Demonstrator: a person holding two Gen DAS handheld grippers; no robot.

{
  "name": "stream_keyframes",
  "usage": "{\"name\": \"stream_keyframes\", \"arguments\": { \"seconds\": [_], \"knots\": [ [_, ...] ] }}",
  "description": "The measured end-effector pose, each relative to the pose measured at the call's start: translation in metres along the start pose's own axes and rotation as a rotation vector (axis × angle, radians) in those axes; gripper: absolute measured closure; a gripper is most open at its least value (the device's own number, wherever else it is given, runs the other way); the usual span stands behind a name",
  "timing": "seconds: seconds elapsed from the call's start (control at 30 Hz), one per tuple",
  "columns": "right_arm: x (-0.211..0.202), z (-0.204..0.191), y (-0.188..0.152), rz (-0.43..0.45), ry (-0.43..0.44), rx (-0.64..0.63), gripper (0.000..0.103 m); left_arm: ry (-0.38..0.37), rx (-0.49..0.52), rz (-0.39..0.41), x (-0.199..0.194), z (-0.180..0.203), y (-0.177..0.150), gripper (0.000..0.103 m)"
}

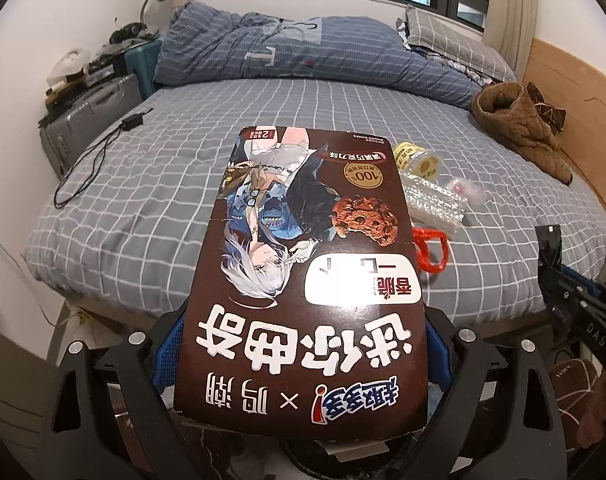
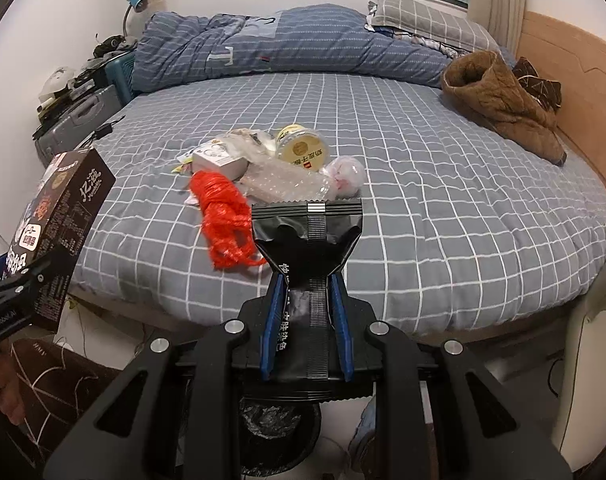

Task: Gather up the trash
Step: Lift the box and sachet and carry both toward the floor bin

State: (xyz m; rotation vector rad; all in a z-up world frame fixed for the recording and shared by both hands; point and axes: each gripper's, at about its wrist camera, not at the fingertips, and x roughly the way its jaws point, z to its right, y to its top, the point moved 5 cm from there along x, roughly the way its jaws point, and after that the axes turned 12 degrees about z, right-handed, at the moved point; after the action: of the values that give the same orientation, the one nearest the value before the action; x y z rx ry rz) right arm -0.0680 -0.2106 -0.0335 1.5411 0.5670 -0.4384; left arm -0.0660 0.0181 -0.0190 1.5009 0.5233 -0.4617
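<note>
My left gripper [image 1: 303, 344] is shut on a brown cookie box [image 1: 303, 264] and holds it above the bed's near edge; the box also shows at the left of the right wrist view [image 2: 59, 224]. My right gripper [image 2: 307, 300] is shut on a black foil packet [image 2: 307, 232], held over a black-lined trash bin [image 2: 275, 428]. On the bed lie a red net bag [image 2: 223, 220], bubble wrap [image 2: 283, 182], a yellow-lidded jar [image 2: 301, 150], a small white box [image 2: 219, 160] and a clear plastic ball [image 2: 343, 174].
A grey checked bed [image 2: 423, 200] fills both views, with a blue duvet [image 2: 283, 44] at the back and a brown jacket [image 2: 499, 100] at the right by the wooden headboard. A suitcase [image 2: 79, 120] and a cable [image 1: 87, 164] are at the left.
</note>
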Motion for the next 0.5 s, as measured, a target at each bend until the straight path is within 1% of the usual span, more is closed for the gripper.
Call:
{"name": "stream_keyframes", "arguments": {
  "seconds": [0.27,0.4,0.5],
  "knots": [
    [-0.024,-0.002,-0.015,-0.005,0.000,0.003,0.080,0.003,0.007,0.001,-0.028,0.003,-0.013,0.014],
    [-0.027,-0.007,-0.032,-0.028,0.002,-0.014,0.080,-0.004,-0.001,-0.017,-0.038,0.004,-0.022,0.014],
    [-0.025,-0.015,-0.047,-0.054,0.008,-0.027,0.080,0.006,-0.006,-0.022,-0.043,0.002,-0.028,0.014]
  ]
}}
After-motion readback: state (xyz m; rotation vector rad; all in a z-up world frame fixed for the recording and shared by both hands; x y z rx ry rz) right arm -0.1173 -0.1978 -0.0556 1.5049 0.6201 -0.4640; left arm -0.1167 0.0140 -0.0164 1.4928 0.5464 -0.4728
